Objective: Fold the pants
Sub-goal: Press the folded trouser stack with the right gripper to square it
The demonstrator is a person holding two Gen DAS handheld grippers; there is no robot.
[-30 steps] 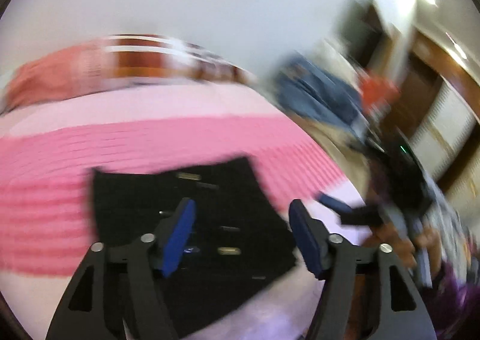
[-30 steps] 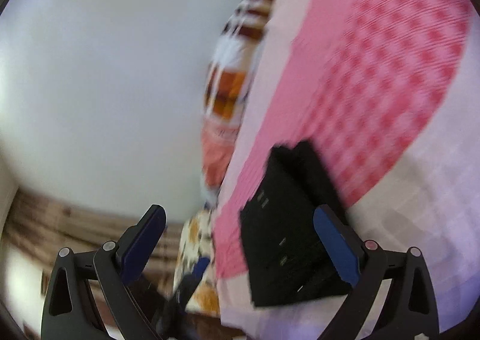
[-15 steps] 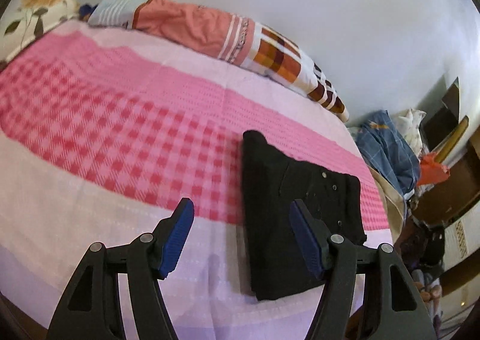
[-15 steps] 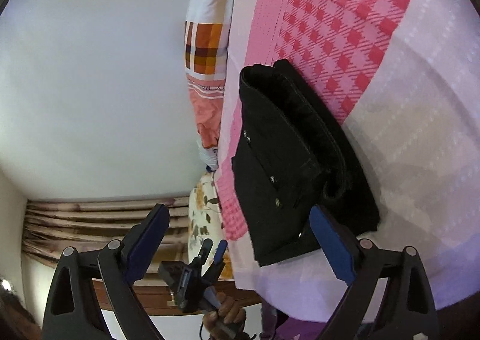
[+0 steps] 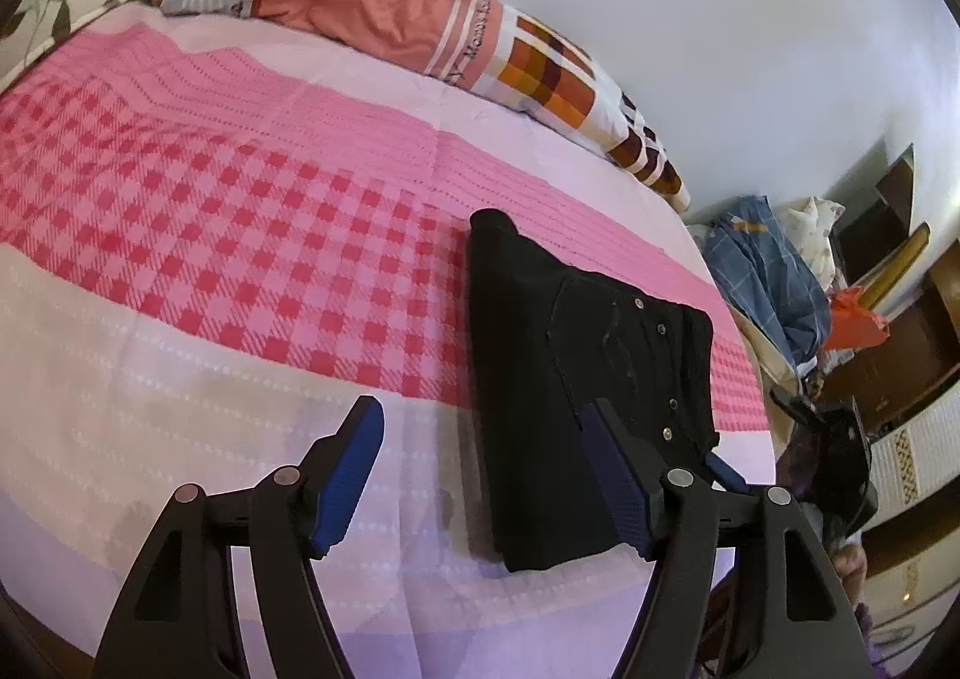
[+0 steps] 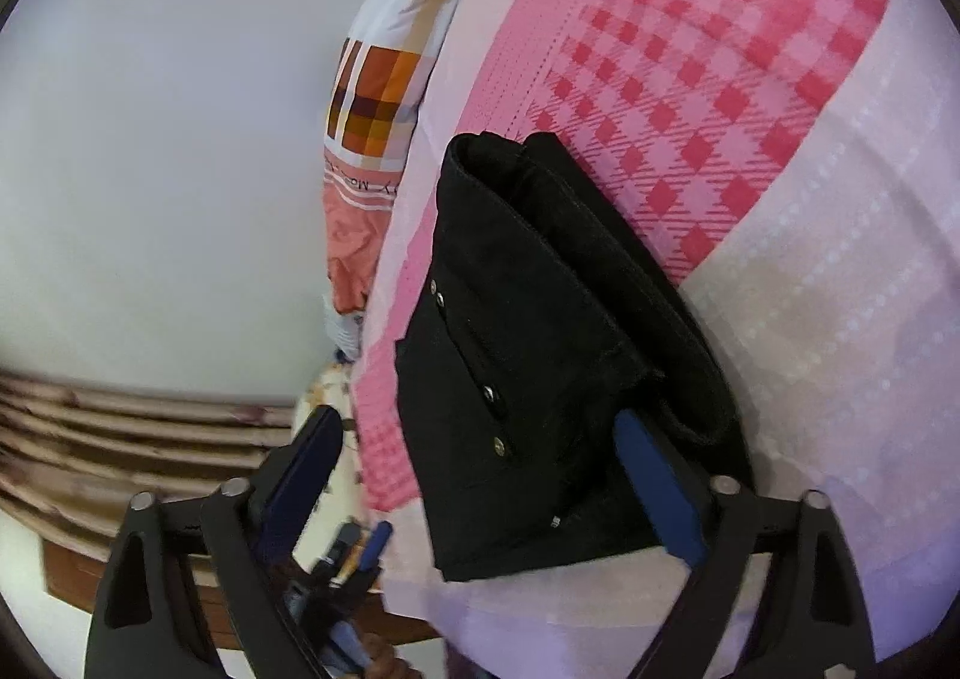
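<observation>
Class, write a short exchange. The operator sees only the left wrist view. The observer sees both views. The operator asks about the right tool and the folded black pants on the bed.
Operator: In my view the right tool is a dark blur at the edge. Is it open?
Observer: Yes. The right tool has its blue pads spread wide, with nothing gripped between them.
Operator: The pants look like one flat black slab to me. Can you see the fold?
Observer: Yes. In the right wrist view the pants show several stacked layers along the long side next to the pink checks, and they curl over at the far end.
</observation>
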